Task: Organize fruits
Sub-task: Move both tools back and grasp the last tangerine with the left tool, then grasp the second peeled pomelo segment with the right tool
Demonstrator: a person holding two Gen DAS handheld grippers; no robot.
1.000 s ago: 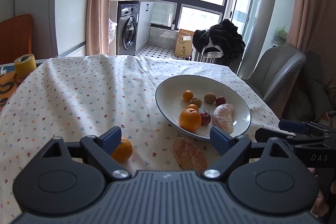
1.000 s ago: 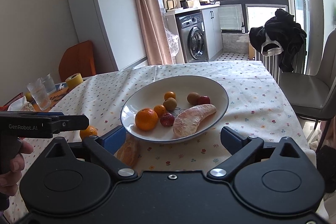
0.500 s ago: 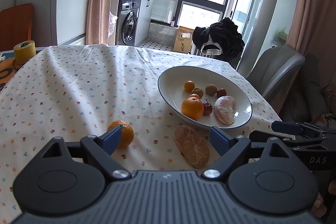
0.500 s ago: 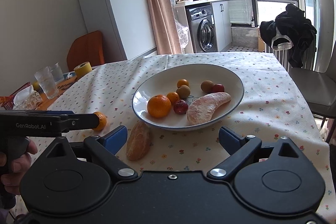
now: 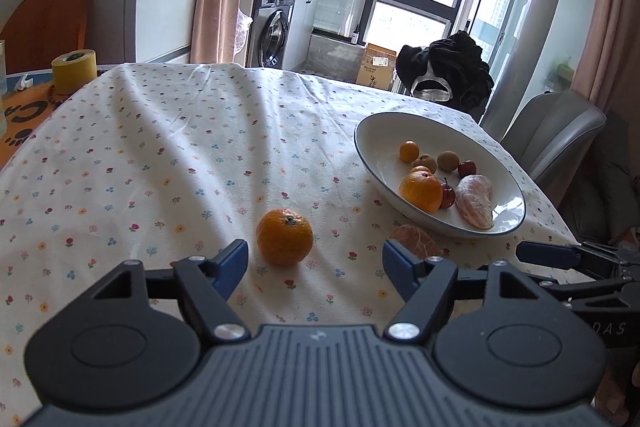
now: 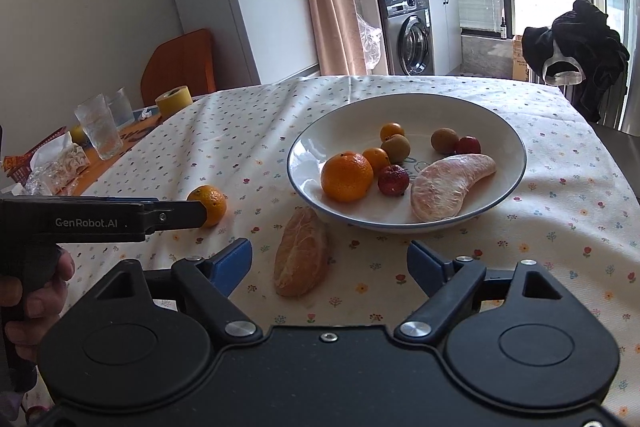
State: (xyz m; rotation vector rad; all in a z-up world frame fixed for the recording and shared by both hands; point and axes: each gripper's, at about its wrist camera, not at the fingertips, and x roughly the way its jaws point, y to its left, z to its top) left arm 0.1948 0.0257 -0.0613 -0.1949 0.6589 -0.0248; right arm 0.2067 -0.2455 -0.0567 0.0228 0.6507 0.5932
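Item: fruit sorting, two pieces outside the white blue-rimmed ceramic bowl (image 6: 304, 195).

Since a second ago our left hand-held gripper (image 5: 314, 263) has swung left: the round orange mandarin (image 5: 284, 236), formerly behind its left finger, now sits at 12 o'clock between wide-open, empty jaws, ready for pickup. Our right hand-held gripper (image 6: 330, 261), equally open and empty, hovers level over the counter (image 6: 560, 227), peeled pomelo segment (image 6: 302, 251) at 11 o'clock.

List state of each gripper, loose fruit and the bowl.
left hand-held gripper: open, empty, lined up on the mandarin
right hand-held gripper: open, empty
mandarin: on the tablecloth, ungrasped
peeled segment: on the tablecloth beside the bowl
bowl: upright, holding several fruits
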